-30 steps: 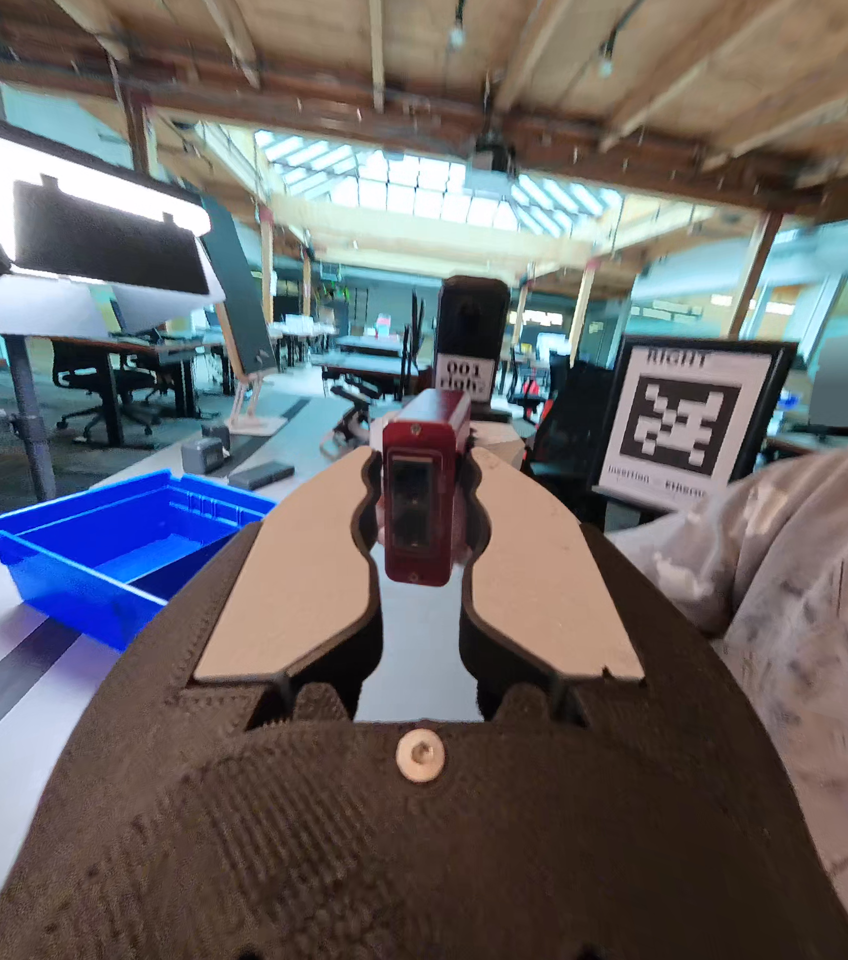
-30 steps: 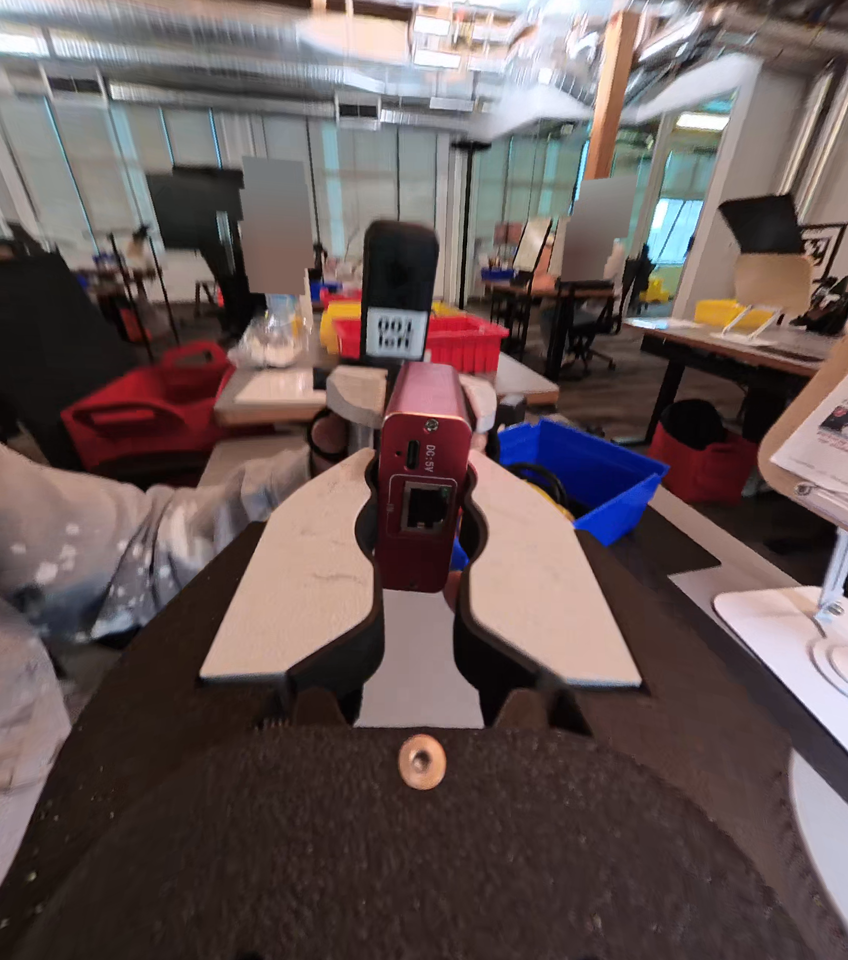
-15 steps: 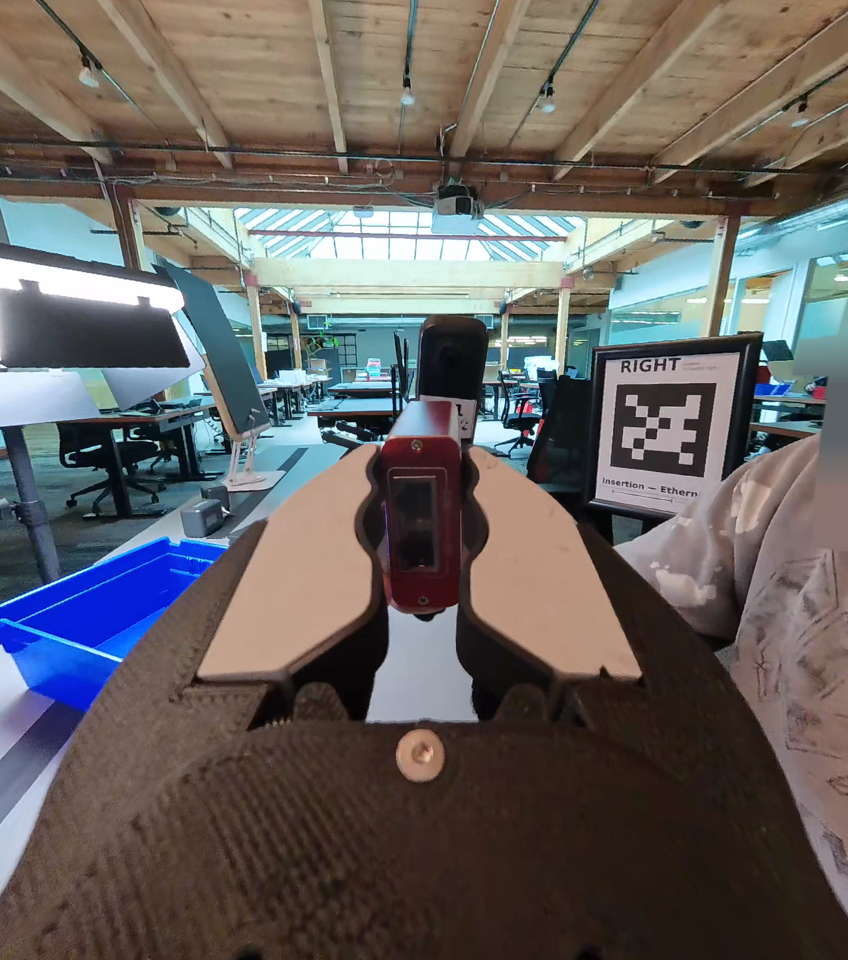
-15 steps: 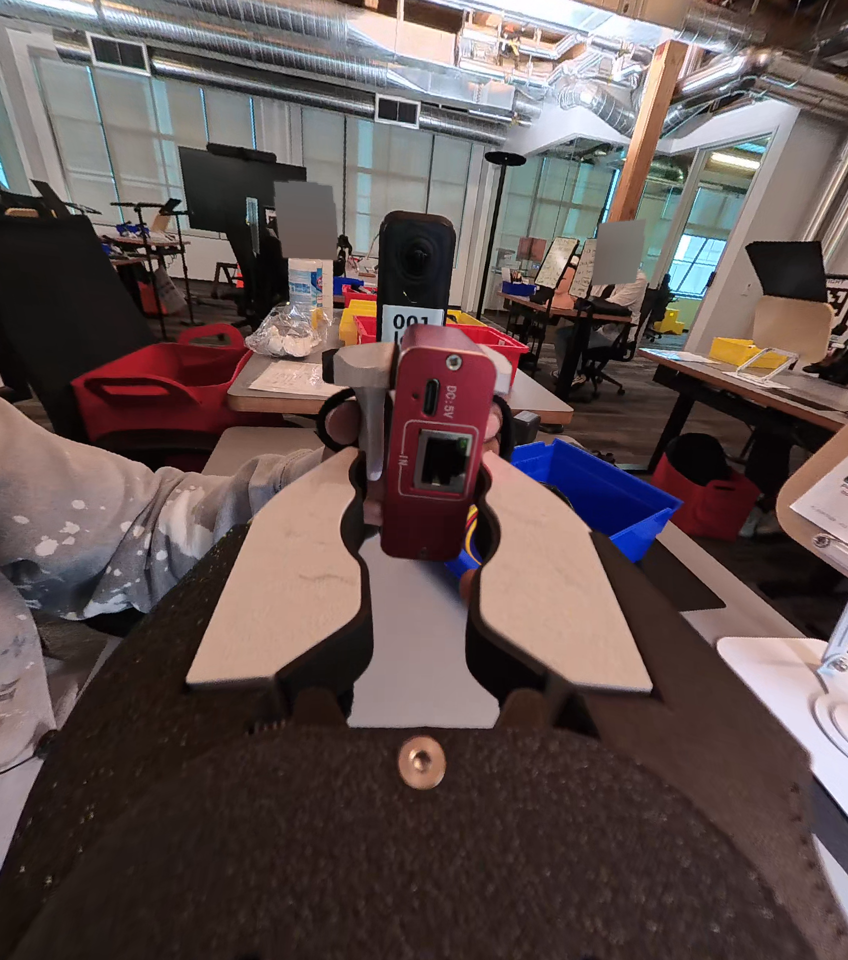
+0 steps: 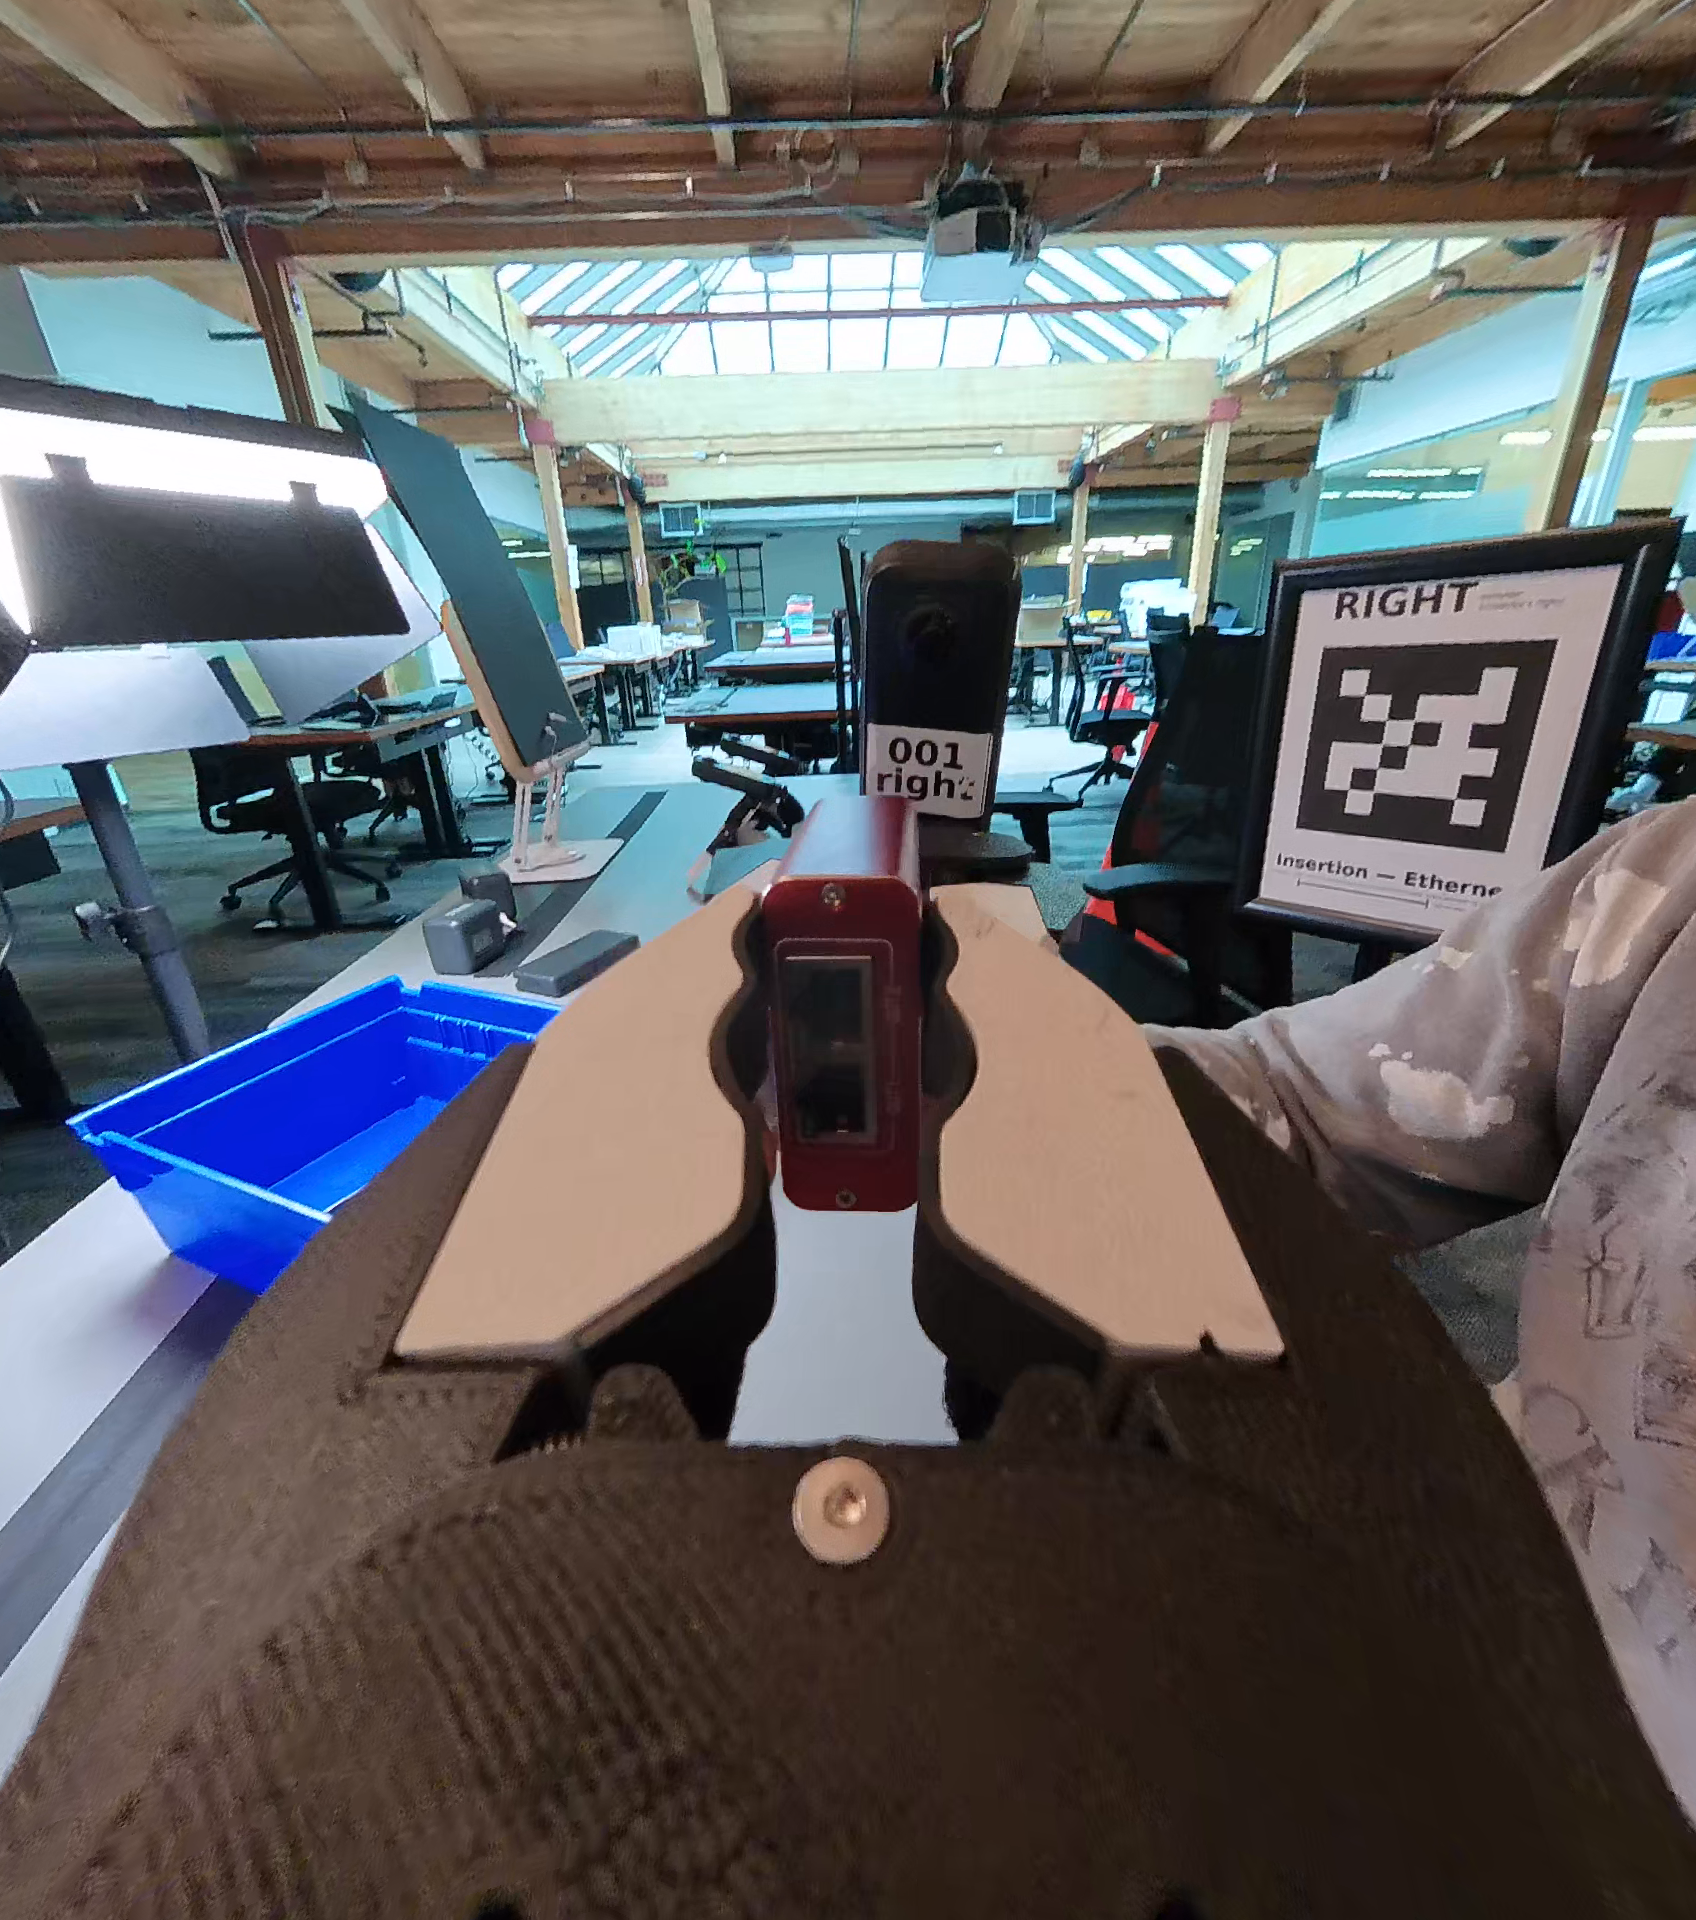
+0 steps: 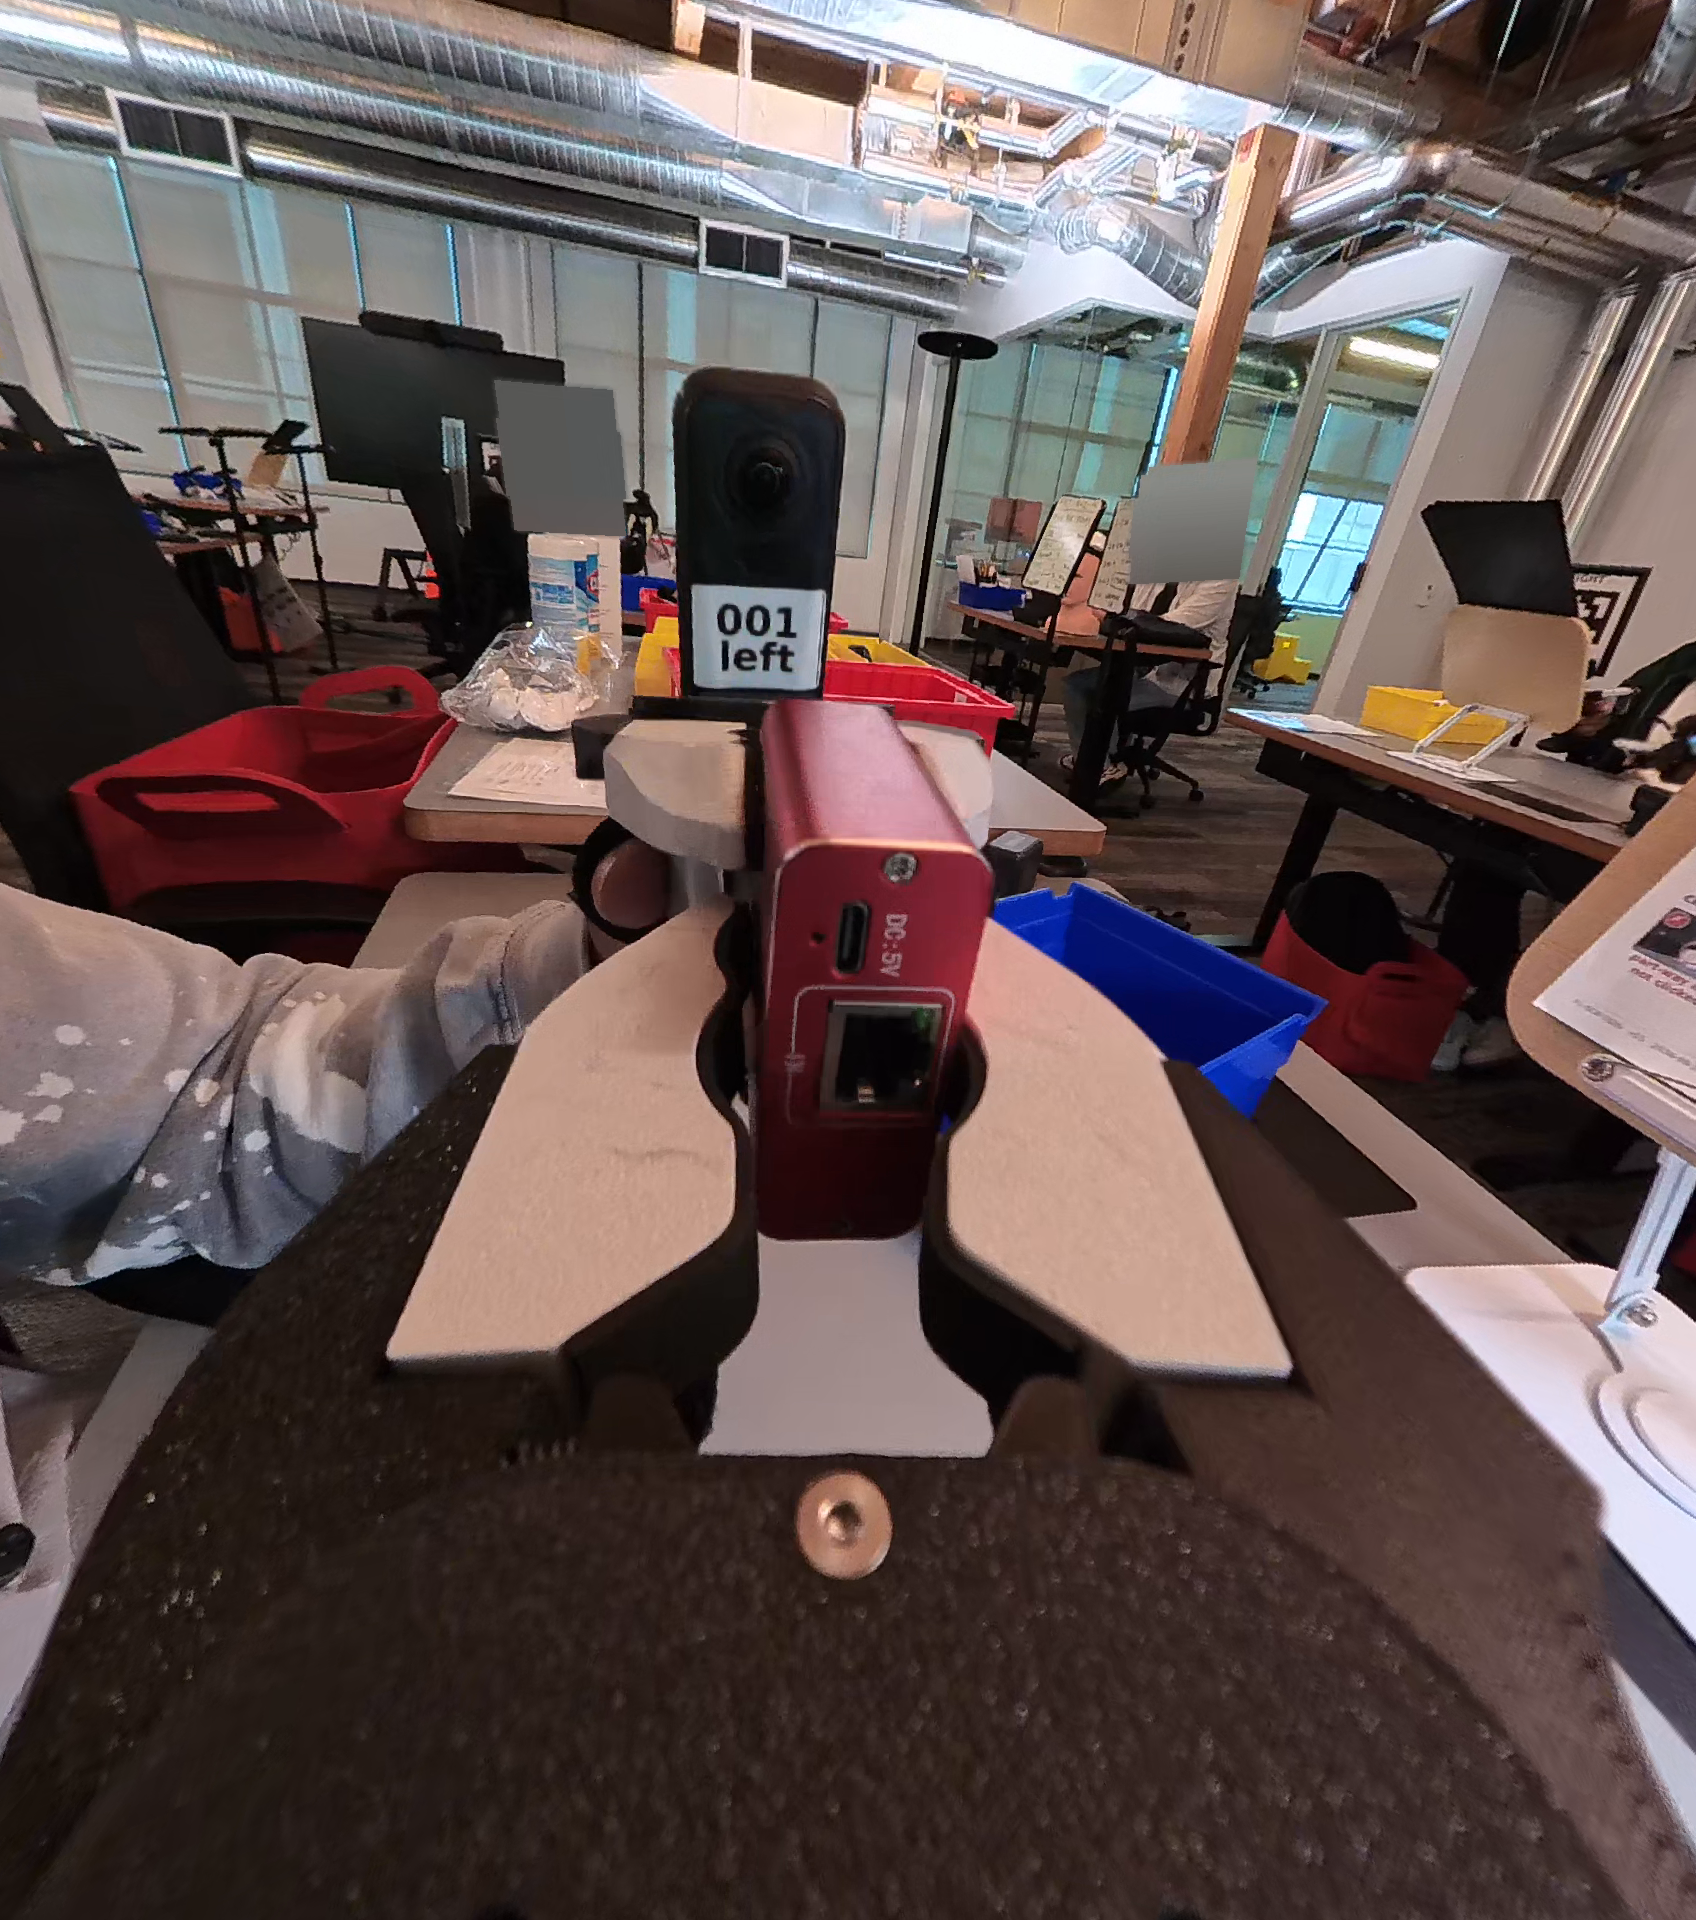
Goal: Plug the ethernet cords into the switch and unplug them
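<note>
Risk of a twist or drop: switch (image 5: pixel 841 1049) pinched at one end by left gripper (image 5: pixel 841 1039), at the opposite end by right gripper (image 6: pixel 859 1049), both closed on it in mid-air above table (image 5: pixel 13 1382); uneven pull from either likely cause; grippers level, facing each other; no cords visible.

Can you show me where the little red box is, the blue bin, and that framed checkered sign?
red box (image 6: pixel 870 977): right wrist view, on its end face above the socket.
blue bin (image 5: pixel 304 1117): left wrist view, on its inner floor.
framed checkered sign (image 5: pixel 1436 727): left wrist view, on the black-and-white pattern.
</note>
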A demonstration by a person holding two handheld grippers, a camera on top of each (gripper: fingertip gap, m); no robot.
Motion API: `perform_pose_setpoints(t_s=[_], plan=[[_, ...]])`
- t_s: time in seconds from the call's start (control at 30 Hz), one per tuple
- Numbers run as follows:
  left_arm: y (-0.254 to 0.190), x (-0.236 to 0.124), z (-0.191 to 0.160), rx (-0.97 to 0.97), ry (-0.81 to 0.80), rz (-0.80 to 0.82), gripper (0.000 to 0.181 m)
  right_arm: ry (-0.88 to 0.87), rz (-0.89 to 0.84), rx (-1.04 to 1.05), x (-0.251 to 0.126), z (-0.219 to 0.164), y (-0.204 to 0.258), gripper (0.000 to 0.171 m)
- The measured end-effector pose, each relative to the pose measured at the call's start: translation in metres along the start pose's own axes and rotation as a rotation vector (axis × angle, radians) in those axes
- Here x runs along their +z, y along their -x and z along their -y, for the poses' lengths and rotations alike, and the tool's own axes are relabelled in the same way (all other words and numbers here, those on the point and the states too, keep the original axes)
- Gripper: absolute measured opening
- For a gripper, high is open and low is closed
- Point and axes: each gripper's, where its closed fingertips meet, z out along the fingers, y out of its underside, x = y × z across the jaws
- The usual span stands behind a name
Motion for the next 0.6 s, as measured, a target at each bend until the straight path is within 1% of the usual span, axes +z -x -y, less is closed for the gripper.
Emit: perform_pose_setpoints(t_s=[0.3, 0.4, 0.5, 0.6], plan=[[-0.001, -0.001, -0.006, -0.012, 0.062, -0.01, 0.027, 0.03, 0.034, 0.009, 0.0, -0.006, 0.002, 0.029], [-0.002, -0.006, -0.003, 0.021, 0.072, -0.006, 0.027, 0.029, 0.046, 0.004, 0.0, -0.006, 0.005, 0.029], [0.001, -0.026, 0.021, 0.032, 0.013, 0.027, 0.029, 0.003, 0.054, 0.017, -0.006, 0.0, 0.002, 0.029], [0.019, -0.058, 0.036, 0.074, 0.027, 0.16, 0.032, -0.035, 0.044, 0.041, -0.013, 0.006, -0.004, 0.029]])
